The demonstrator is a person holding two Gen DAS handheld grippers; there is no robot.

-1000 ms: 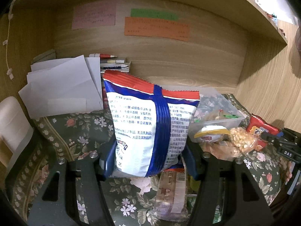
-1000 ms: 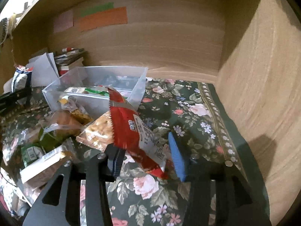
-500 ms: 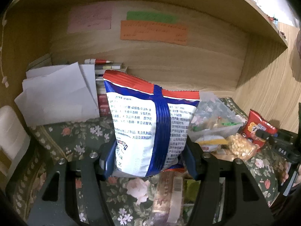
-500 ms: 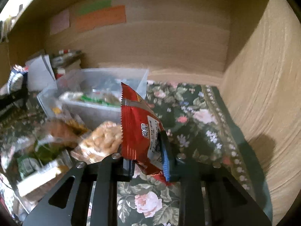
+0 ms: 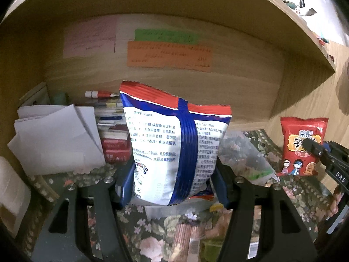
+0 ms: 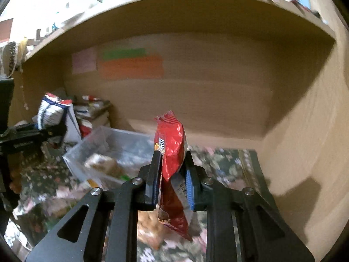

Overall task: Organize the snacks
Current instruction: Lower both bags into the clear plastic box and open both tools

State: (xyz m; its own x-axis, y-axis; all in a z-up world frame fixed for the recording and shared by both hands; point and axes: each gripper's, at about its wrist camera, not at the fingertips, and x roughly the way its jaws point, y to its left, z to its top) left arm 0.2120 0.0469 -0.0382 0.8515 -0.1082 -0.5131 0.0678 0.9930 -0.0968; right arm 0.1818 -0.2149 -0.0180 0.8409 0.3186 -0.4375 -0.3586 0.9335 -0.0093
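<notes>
My left gripper [image 5: 172, 185] is shut on a white, blue and red snack bag [image 5: 174, 144] and holds it upright above the floral cloth; the bag also shows in the right wrist view [image 6: 53, 111]. My right gripper [image 6: 172, 174] is shut on a small red snack packet [image 6: 172, 150], lifted edge-on above the cloth; the packet shows in the left wrist view [image 5: 303, 146] at the right. A clear plastic bin [image 6: 109, 146] with several snacks stands between the two grippers; it also shows in the left wrist view [image 5: 244, 155].
Loose snack packs [image 5: 189, 240] lie on the floral cloth [image 6: 231, 163] in front. Folded white papers [image 5: 56, 135] and stacked books [image 5: 113, 135] sit at the back left. Wooden walls with coloured notes [image 5: 168, 54] and a shelf overhead enclose the space.
My right gripper closed on the red packet and lifted it off the cloth. My left gripper rose with the blue and white bag.
</notes>
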